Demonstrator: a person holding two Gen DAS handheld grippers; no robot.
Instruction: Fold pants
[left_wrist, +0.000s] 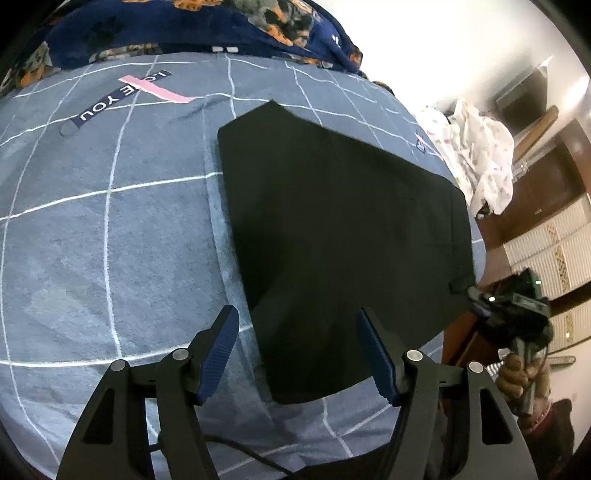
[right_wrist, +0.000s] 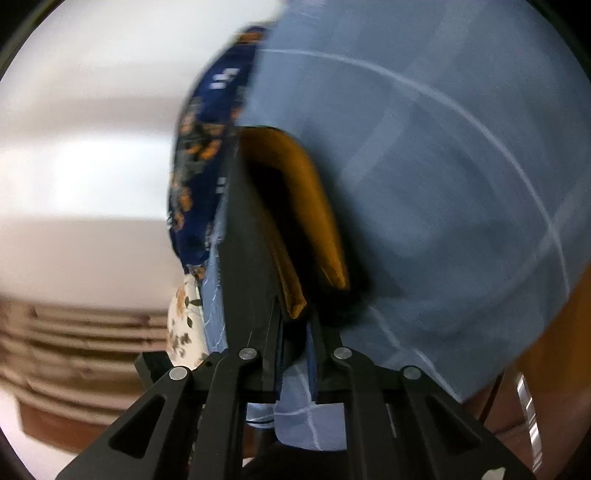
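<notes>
The black pants (left_wrist: 332, 229) lie folded flat on the grey checked bedsheet (left_wrist: 110, 240). My left gripper (left_wrist: 297, 350) is open and empty, hovering just above the near edge of the pants. My right gripper (left_wrist: 476, 293) shows at the right edge of the bed, holding the pants' waistband corner. In the blurred right wrist view, the right gripper (right_wrist: 295, 314) is shut on the pants' waistband (right_wrist: 291, 291), whose brown inner lining shows, with black cloth (right_wrist: 258, 240) lifted beside it.
A dark blue floral blanket (left_wrist: 203, 26) is piled at the far end of the bed. A strap reading "LOVE YOU" (left_wrist: 110, 99) lies on the sheet at far left. White patterned cloth (left_wrist: 484, 155) hangs beside the bed on the right, near brown furniture (left_wrist: 546, 177).
</notes>
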